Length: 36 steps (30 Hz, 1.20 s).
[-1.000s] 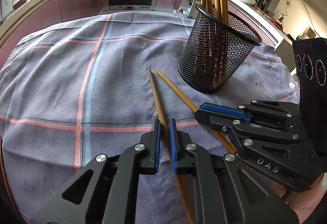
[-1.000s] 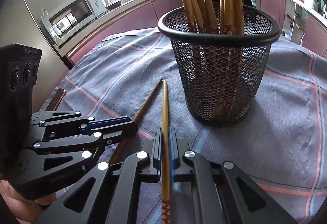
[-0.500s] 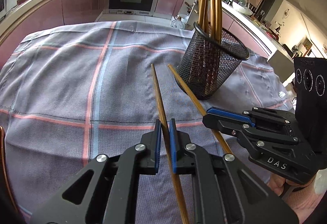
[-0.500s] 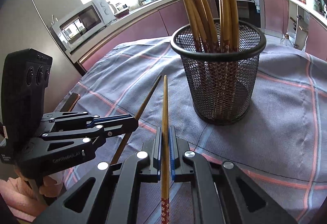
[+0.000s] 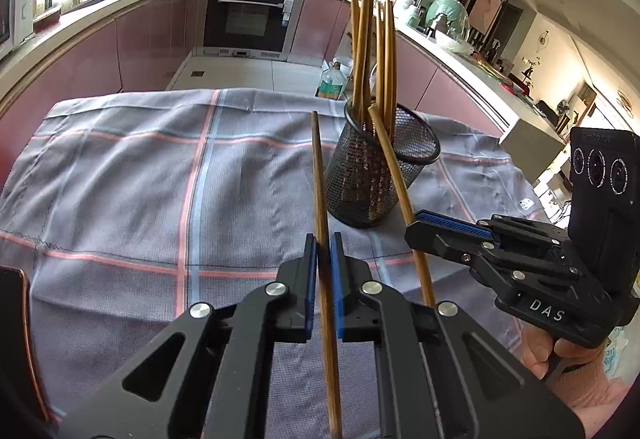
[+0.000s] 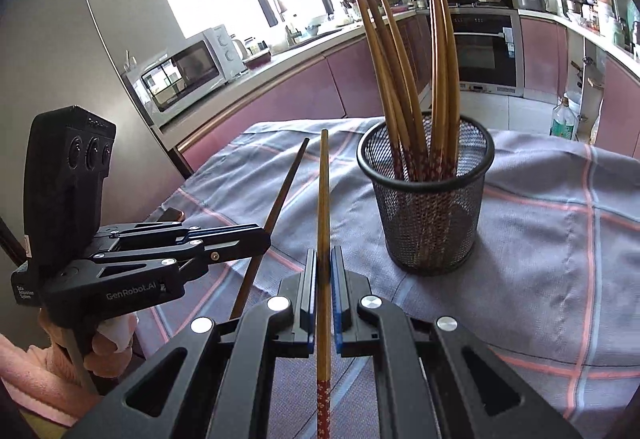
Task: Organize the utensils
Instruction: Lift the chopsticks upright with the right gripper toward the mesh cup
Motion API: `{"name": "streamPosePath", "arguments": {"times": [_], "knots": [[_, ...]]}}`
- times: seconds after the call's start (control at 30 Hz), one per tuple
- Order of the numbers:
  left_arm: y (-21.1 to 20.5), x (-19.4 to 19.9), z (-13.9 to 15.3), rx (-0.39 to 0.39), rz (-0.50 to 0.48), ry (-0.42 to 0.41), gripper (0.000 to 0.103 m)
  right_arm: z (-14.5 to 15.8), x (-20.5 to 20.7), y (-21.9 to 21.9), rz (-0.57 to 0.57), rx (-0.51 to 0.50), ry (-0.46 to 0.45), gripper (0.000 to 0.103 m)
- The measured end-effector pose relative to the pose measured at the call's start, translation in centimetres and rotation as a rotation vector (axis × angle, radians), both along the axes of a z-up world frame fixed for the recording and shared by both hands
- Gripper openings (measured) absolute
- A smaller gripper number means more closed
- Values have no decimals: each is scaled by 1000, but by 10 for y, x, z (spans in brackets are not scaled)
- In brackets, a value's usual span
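My left gripper [image 5: 323, 241] is shut on a brown chopstick [image 5: 318, 175] that points forward and up, off the cloth. My right gripper [image 6: 324, 254] is shut on a lighter chopstick [image 6: 323, 191] with a red patterned end near the camera. In the left wrist view the right gripper [image 5: 414, 227] is at the right, and its chopstick [image 5: 390, 159] crosses in front of the black mesh holder [image 5: 416, 155]. In the right wrist view the left gripper [image 6: 262, 237] is at the left with its darker chopstick [image 6: 286, 183]. The holder [image 6: 428, 231] stands upright ahead and to the right, with several chopsticks in it.
A grey cloth [image 5: 120, 179] with pink and blue stripes covers the table. Pink kitchen cabinets, an oven [image 5: 250, 19] and a microwave [image 6: 186, 69] lie beyond it. A plastic bottle [image 6: 562, 119] stands on the floor. A dark flat object [image 6: 170, 215] lies at the table's left edge.
Both grippers have risen with their chopsticks, lifting them off the cloth. The sticks' tips now stand in the air, and the holder looks smaller and farther away.
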<state>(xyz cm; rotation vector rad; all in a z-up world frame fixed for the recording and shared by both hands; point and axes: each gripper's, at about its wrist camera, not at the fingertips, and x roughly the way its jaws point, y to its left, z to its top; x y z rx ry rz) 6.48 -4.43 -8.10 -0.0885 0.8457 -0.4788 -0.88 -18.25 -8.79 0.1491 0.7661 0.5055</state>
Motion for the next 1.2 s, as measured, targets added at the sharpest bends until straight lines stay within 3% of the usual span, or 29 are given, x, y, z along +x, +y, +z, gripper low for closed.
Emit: {"name": "streamPosePath", "arguments": {"times": [1.2], "knots": [[10,-31,74,-118,-38,-157,7,58,-21,-27,-73,15,-205,5]]}}
